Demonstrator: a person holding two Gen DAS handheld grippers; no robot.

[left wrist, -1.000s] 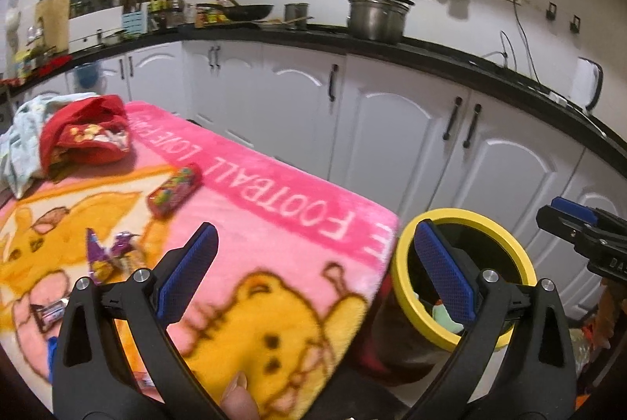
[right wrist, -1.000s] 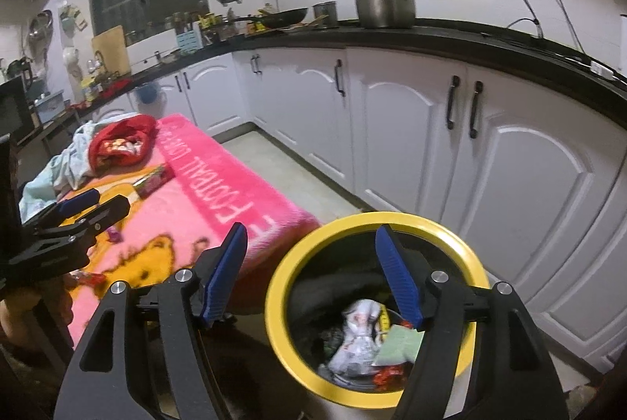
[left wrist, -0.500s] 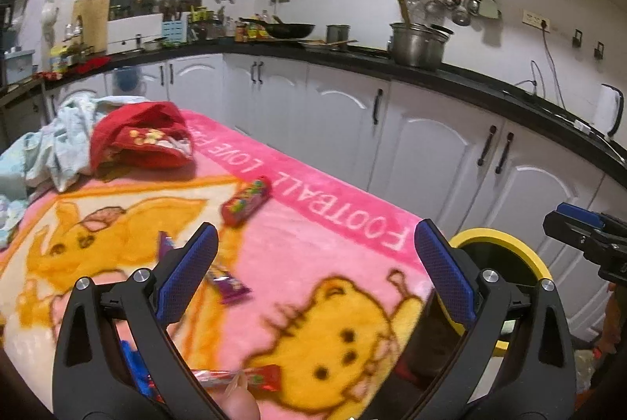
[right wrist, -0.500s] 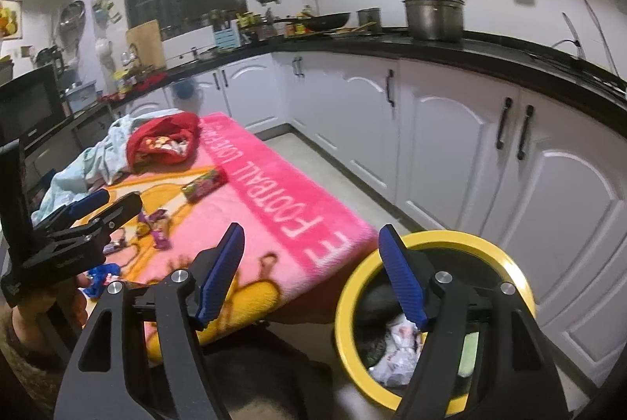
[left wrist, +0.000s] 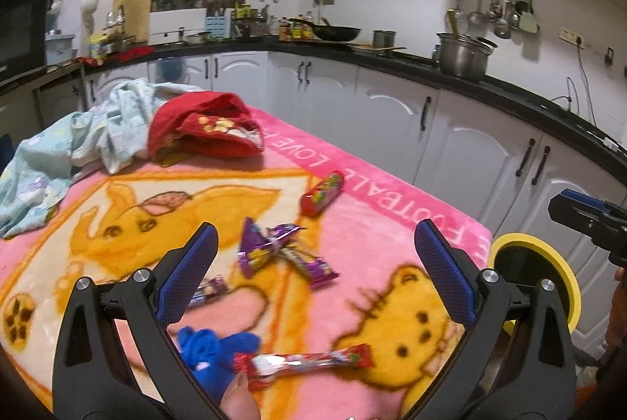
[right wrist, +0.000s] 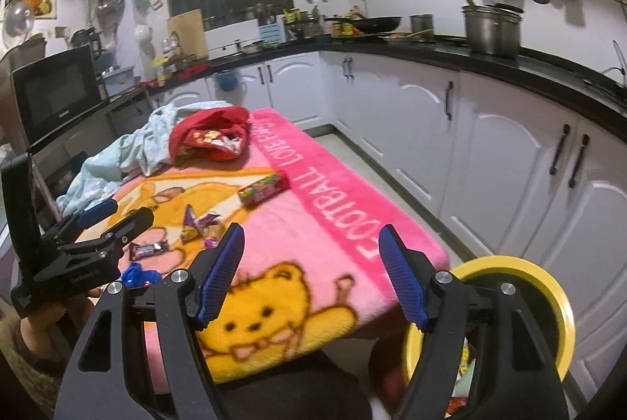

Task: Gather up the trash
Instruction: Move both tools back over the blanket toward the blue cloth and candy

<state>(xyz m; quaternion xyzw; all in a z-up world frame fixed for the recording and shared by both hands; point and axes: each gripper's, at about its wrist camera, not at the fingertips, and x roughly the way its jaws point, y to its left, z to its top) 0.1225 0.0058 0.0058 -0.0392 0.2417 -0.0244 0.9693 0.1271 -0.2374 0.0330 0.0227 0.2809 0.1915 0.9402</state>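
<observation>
Wrappers lie on a pink cartoon blanket (left wrist: 372, 224): a red candy tube (left wrist: 322, 192), purple wrappers (left wrist: 274, 251), a long red-and-white wrapper (left wrist: 309, 363), a small dark bar (left wrist: 207, 290) and a blue crumpled piece (left wrist: 211, 345). My left gripper (left wrist: 313, 279) hovers open above them, nothing between its blue pads. My right gripper (right wrist: 311, 275) is open and empty over the blanket's near corner. The yellow-rimmed bin (right wrist: 548, 298) stands on the floor at the right, with trash inside.
A red cloth (left wrist: 207, 130) and a pale blue cloth (left wrist: 70, 153) are heaped at the blanket's far end. White cabinets (right wrist: 490, 161) under a black counter run along the right and back. A microwave (right wrist: 58, 91) stands at left.
Both grippers have swung left, from the bin toward the blanket. The bin slid to the right edge of both views and the wrappers came under the left gripper.
</observation>
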